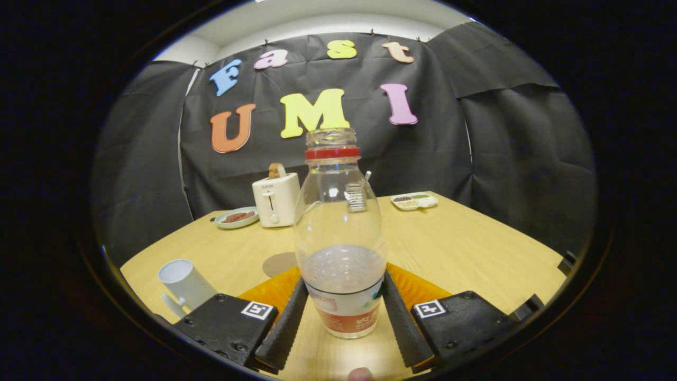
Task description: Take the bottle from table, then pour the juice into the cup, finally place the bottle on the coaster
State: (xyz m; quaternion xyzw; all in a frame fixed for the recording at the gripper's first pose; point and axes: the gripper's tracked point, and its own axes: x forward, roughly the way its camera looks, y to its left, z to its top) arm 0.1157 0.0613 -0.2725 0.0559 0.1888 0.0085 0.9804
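Gripper view: the bottle point(341, 238) stood upright on the bench point(465, 248), uncapped, between the two fingers point(283, 328) of the claw point(342, 323). The pads sat against its labelled lower body on both sides, so the claw appeared closed on it. For a sound lift, the grip should stay firm and the bottle vertical. The claw pointed level across the bench. The cup point(185, 283) stood left of the fingers; the coaster point(280, 263) lay just beyond them.
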